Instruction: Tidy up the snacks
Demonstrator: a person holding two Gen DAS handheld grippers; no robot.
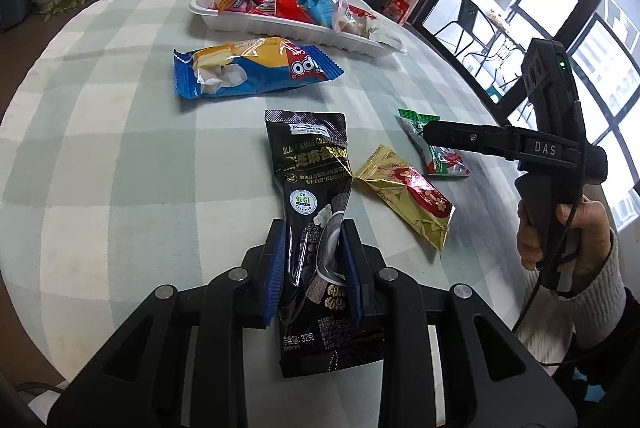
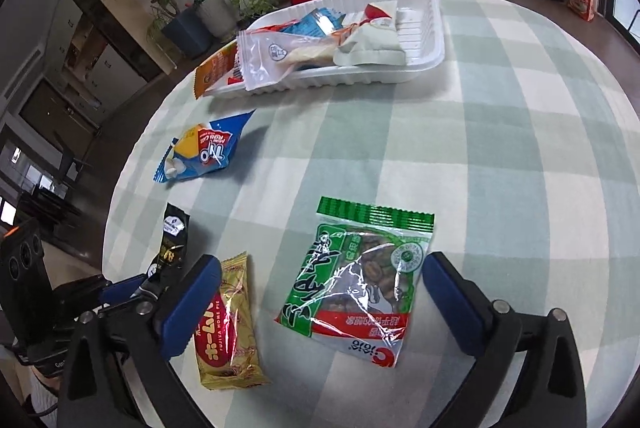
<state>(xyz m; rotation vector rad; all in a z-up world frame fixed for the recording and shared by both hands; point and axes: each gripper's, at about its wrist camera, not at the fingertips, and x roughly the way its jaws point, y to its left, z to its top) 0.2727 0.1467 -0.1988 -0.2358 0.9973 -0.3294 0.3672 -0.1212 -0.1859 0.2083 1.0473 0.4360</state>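
My left gripper (image 1: 314, 232) is shut on a black sesame snack packet (image 1: 308, 164), whose top end sticks out forward over the table. In the right wrist view the same black packet (image 2: 172, 244) and the left gripper (image 2: 136, 288) show at the lower left. My right gripper (image 2: 320, 264) stands open, low over a green nut packet (image 2: 360, 280) that lies flat between its fingers, unpressed. A gold pie packet (image 2: 228, 328) lies just beside the left finger. The white tray (image 2: 424, 64) at the back holds several snacks. A blue cake packet (image 1: 256, 72) lies before the tray.
The round table wears a green-and-white checked cloth (image 1: 120, 148). A person's hand (image 1: 560, 232) holds the right gripper's handle at the right edge. An orange packet (image 2: 212, 72) and a clear one hang over the tray's near end. Potted plants and a low white cabinet stand behind.
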